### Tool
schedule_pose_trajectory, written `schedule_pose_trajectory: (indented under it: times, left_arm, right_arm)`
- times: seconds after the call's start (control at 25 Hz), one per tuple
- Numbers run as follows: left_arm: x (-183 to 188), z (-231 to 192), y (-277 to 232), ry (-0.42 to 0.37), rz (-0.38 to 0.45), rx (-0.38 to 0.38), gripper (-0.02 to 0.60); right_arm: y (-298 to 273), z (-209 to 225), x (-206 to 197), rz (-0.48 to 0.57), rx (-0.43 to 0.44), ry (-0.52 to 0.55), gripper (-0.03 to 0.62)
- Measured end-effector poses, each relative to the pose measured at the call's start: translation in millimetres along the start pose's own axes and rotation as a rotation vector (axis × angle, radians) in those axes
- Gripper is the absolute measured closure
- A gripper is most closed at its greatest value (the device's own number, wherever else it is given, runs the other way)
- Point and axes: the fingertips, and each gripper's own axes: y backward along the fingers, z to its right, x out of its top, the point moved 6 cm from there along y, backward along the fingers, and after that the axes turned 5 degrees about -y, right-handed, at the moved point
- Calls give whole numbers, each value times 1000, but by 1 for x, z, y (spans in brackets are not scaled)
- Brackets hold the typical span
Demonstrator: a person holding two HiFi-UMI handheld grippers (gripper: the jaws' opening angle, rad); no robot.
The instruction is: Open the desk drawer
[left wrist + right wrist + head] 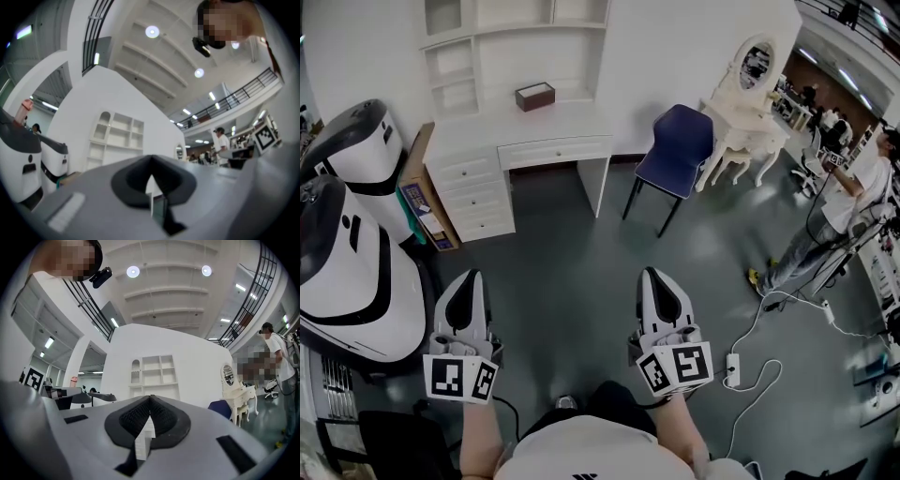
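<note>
The white desk (546, 123) with a shelf unit stands against the far wall. Under its top is one wide drawer (555, 151), closed, and to its left a stack of small drawers (476, 195), also closed. My left gripper (469, 278) and right gripper (655, 275) are held side by side over the dark floor, well short of the desk, pointing toward it. Both have their jaws together with nothing between them. The left gripper view shows the left gripper (151, 160) with the shelves (117, 136) far ahead. In the right gripper view the right gripper (150, 399) points at the desk (151, 376).
A brown box (534, 96) sits on the desk top. A blue chair (675, 150) and a white vanity (748, 108) stand right of the desk. Large white machines (352, 244) line the left. A person (848, 202) stands at right; cables and a power strip (733, 367) lie on the floor.
</note>
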Motion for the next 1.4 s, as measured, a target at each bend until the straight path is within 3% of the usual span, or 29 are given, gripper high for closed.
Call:
schedule_pose_trajectory:
  times: [0.48, 1.0, 1.4]
  left_arm:
    - [-24, -29, -53, -9, 11, 13, 577]
    - [-40, -58, -192, -15, 19, 77, 577]
    - [-58, -57, -282, -42, 22, 89, 577]
  right_arm:
    - [-67, 20, -17, -4, -11, -6, 594]
    - [-225, 85, -20, 6, 100, -16, 594]
    - [-302, 147, -35, 0, 121, -50, 594]
